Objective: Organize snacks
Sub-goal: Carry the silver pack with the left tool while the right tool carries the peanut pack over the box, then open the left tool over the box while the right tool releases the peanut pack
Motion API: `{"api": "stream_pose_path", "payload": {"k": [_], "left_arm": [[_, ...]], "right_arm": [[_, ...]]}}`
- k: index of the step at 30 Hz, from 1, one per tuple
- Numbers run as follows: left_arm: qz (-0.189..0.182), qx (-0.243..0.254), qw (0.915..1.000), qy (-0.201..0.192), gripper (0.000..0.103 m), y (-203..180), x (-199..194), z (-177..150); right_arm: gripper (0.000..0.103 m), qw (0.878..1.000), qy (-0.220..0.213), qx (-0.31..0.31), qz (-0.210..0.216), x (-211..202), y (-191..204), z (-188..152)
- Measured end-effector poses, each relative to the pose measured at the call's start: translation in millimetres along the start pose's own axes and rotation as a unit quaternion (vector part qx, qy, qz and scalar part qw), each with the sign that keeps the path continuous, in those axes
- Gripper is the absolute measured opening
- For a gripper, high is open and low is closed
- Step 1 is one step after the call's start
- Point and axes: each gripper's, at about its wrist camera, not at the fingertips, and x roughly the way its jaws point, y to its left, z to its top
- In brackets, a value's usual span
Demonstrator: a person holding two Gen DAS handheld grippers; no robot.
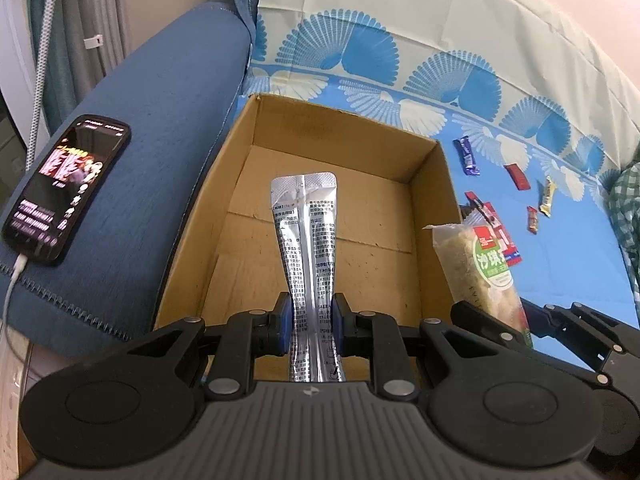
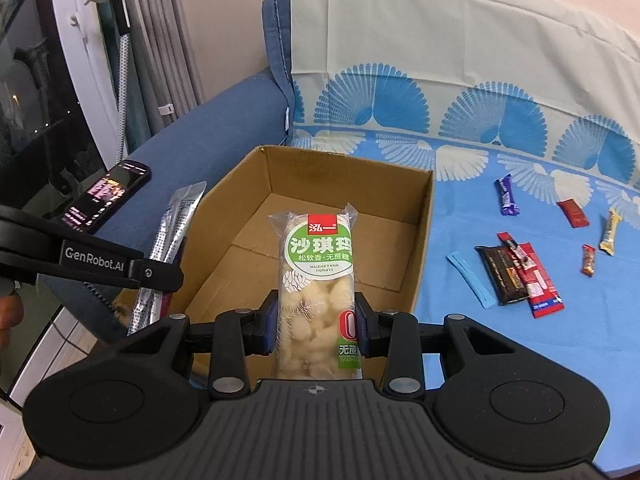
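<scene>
Left wrist view: left claw (image 1: 310,316) clamping silver sachet (image 1: 307,240), right claw (image 2: 316,322) clamping sachima pack (image 2: 316,280), above centre-frame cardboard box (image 1: 424,208); next likely lower, release.

tongs (image 2: 316,330): black linkages | blue pads (image 2: 269,326) | silver rivets | white "GenRobot.AI" lettering

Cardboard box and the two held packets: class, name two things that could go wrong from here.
1. The right gripper holds the long snack pack near its lower end; it might tip or slip.
2. The left gripper and its silver sachet hang close beside it over the cardboard box; they could collide.
</scene>
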Motion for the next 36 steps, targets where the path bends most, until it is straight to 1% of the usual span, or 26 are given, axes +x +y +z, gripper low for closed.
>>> {"api": "stream_pose_path", "payload": {"k": [10,17,21,23,24,25,26,27,28,29,32,36], "left_arm": [[0.014,0.008,0.9993,0.033,0.022,8,59,22],[0.025,0.012,0.998,0.056,0.022,12,92,27],[0.034,0.019,0.9974,0.06,0.023,13,104,29],[0.038,0.027,0.9972,0.058,0.03,13,108,30],[0.041,0.027,0.9972,0.057,0.049,12,108,31],[0.046,0.026,0.9972,0.052,0.081,13,107,32],[0.053,0.024,0.9974,0.042,0.095,13,104,33],[0.071,0.018,0.9971,0.022,0.103,14,97,32],[0.08,0.017,0.9966,0.004,0.103,16,91,31],[0.081,0.018,0.9966,0.002,0.103,16,86,30],[0.079,0.014,0.9966,0.018,0.103,20,73,19],[0.091,0.008,0.9956,0.02,0.103,21,44,-12]], "right_arm": [[0.038,0.999,0.036,0.011,0.001,59,-8,9],[0.038,0.998,0.053,0.019,-0.003,84,-17,9],[0.038,0.998,0.059,0.022,-0.005,96,-19,9],[0.039,0.998,0.059,0.023,-0.004,101,-21,11],[0.039,0.998,0.057,0.025,0.0,103,-22,13],[0.043,0.998,0.052,0.027,-0.001,104,-22,16],[0.054,0.999,0.047,0.028,-0.004,104,-23,19],[0.06,0.999,0.039,0.029,-0.008,102,-23,22],[0.068,0.999,0.032,0.03,-0.012,98,-24,24],[0.078,0.999,0.026,0.032,-0.016,93,-25,26],[0.085,0.999,0.032,0.036,-0.017,77,-26,22],[0.087,0.998,0.049,0.042,-0.004,45,-16,0]]}}
